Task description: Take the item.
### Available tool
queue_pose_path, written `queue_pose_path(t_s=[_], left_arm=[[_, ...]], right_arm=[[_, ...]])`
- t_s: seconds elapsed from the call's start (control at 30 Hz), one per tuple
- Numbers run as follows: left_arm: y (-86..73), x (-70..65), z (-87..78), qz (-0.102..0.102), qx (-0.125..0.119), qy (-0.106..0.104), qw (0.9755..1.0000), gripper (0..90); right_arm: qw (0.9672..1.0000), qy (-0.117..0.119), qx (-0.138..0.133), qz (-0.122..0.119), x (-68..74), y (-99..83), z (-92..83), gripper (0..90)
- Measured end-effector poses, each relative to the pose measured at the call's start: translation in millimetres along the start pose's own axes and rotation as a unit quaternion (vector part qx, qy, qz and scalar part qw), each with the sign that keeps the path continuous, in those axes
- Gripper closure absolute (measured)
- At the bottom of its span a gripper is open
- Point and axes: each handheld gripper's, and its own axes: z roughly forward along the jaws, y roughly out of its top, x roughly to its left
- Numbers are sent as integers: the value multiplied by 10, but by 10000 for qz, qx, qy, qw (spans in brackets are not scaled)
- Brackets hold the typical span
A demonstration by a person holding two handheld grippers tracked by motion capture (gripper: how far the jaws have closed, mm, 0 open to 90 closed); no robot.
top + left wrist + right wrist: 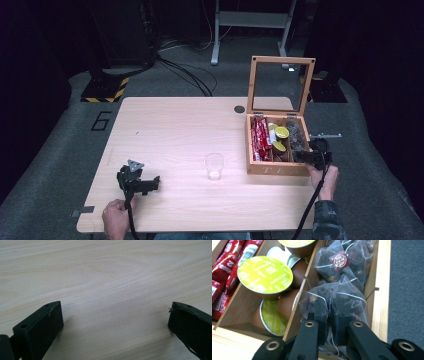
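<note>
While the light wooden table fills mid-frame, the open wooden box sits right; the right gripper pinches a mesh tea bag inside, and the left gripper, lower left, gapes wide.

High view: we see the bench brightly and evenly lit from above, while the surrounding floor and background fall into near darkness. The clear cup throws only a faint shadow, and the picture is soft and grainy throughout. Left gripper view: we note diffuse light on the pale wood, sharp grain at mid-distance, soft shadows spreading inward from the black tongs, and slight blur at the nearest edges. Right gripper view: we observe bright glare on the yellow capsule lids and sheen on the mesh sachets; the nearest tongs parts are slightly soft.
</note>
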Motion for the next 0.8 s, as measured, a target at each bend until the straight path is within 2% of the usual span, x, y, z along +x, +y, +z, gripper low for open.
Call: queue_pose_path(t_s=[0.2,0.23,0.27,0.3,0.37,0.5,0.8], left_arm=[[1,-1,0,-5,1,4,10000,0],[1,-1,0,-5,0,4,10000,0],[1,-1,1,-6,-1,4,10000,0],[1,-1,0,-4,0,5,10000,0],[2,-2,0,-15,5,6,10000,0],[1,-2,1,-9,-1,10,10000,0],[1,-3,1,-11,-2,10,10000,0]], right_arm=[[9997,-82,-152,-151,25,26,-63,844],[9998,-94,-154,-112,46,36,-89,845],[9995,-106,-222,-216,47,46,-108,845],[9995,-136,-224,-165,65,50,-133,846],[9990,-147,-345,-261,73,58,-195,846],[9981,-181,-500,-296,100,71,-298,847],[9964,-250,-675,-454,165,104,-489,849]])
